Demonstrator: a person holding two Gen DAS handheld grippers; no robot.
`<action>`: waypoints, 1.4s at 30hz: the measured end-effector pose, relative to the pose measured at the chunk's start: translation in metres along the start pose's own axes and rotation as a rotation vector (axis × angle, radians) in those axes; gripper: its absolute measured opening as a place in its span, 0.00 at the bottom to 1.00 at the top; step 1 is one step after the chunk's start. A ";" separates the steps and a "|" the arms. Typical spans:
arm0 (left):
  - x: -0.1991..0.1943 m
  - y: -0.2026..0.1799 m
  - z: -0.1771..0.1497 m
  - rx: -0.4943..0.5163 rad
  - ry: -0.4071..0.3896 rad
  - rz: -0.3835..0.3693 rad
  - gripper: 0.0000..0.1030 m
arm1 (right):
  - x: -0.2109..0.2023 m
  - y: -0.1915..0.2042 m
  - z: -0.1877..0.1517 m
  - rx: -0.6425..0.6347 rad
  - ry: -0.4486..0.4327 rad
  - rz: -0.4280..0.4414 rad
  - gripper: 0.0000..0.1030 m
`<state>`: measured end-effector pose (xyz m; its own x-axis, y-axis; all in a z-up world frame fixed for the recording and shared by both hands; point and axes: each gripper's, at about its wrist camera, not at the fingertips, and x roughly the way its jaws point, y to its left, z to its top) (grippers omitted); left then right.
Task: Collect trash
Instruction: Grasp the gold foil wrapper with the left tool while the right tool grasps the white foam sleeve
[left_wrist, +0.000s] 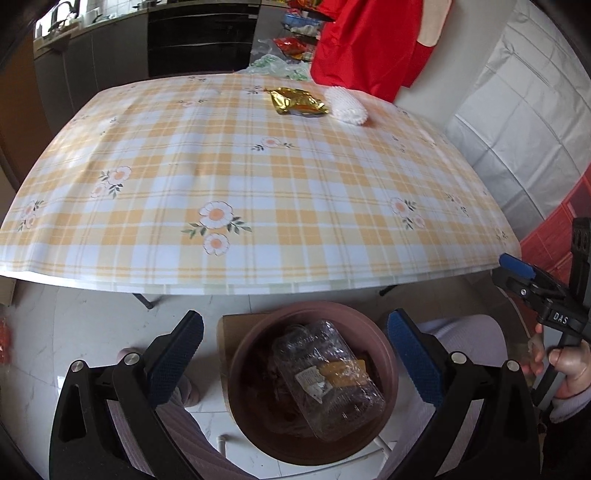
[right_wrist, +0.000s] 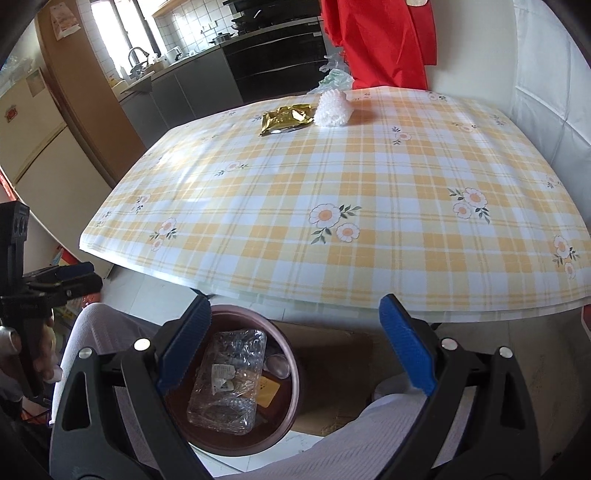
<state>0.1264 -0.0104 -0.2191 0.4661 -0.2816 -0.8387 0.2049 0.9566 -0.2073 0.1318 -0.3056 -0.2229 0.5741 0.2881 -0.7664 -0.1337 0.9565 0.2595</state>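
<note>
Both claws, left claw and right claw, gape wide and empty above the bin. A clear container lies inside. Gold wrapper and white foam rest touching on the counter.

- A home kitchen: far ahead of the fingers a tiled wall, a sink with tap and a black built-in oven.
- Just ahead, a table with a flowered checked cloth.
- Left, a fridge.

Bin contents beneath wrapper perhaps unclear
</note>
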 end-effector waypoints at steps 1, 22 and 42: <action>0.001 0.003 0.004 -0.002 -0.005 0.008 0.95 | 0.001 -0.002 0.002 0.002 -0.002 -0.005 0.89; 0.096 0.003 0.142 0.143 -0.051 0.098 0.95 | 0.072 -0.050 0.086 0.012 0.007 -0.052 0.89; 0.265 0.042 0.329 -0.190 -0.050 -0.045 0.94 | 0.205 -0.101 0.276 -0.012 -0.056 -0.031 0.89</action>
<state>0.5414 -0.0700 -0.2844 0.5032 -0.3232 -0.8015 0.0623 0.9386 -0.3393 0.4856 -0.3557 -0.2442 0.6227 0.2556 -0.7395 -0.1243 0.9654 0.2291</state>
